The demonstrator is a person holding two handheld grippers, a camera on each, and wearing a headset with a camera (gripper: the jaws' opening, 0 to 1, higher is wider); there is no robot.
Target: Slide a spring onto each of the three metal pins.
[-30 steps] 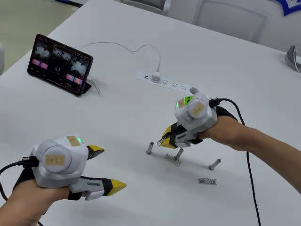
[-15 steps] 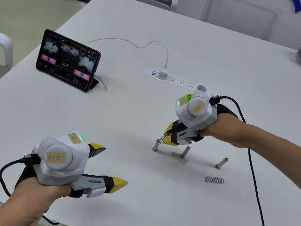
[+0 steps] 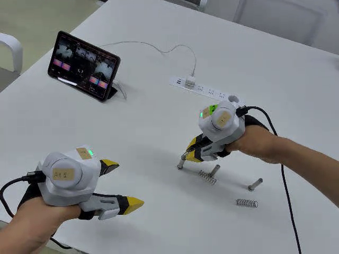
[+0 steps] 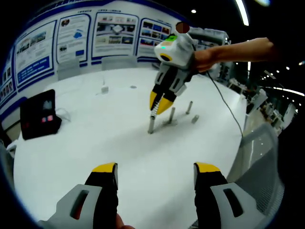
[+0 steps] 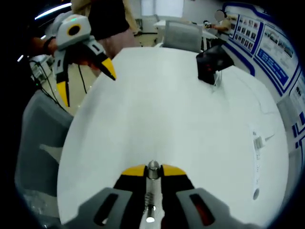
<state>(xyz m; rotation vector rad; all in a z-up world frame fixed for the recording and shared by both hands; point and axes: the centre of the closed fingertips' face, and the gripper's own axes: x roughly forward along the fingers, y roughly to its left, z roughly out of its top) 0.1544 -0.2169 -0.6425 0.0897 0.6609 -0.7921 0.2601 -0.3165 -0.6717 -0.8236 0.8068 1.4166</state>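
My right gripper [image 3: 192, 154] is shut on a small spring [image 3: 185, 155] and holds it just above a metal pin [image 3: 181, 164] standing on the white table [image 3: 137, 121]. From the right gripper view, the pin's top [image 5: 153, 165] sits right at the shut yellow fingertips, with the spring [image 5: 150, 195] between them. A second pin [image 3: 214, 170] stands to the right with a spring [image 3: 207, 177] at its base. A third pin [image 3: 255, 184] lies flat, a loose spring [image 3: 247, 202] near it. My left gripper [image 3: 121, 184] hovers open and holds nothing at the near left.
A tablet [image 3: 85, 64] on a stand is at the far left, with a white power strip [image 3: 201, 89] and its cable behind the work. The table's near edge runs under my left hand. In the left gripper view, the right gripper [image 4: 159, 102] hangs over the pins [image 4: 151, 125].
My right gripper has carried the spring left, from beside the pin to right over its top. The left gripper has stayed open and in place. The head camera has shifted.
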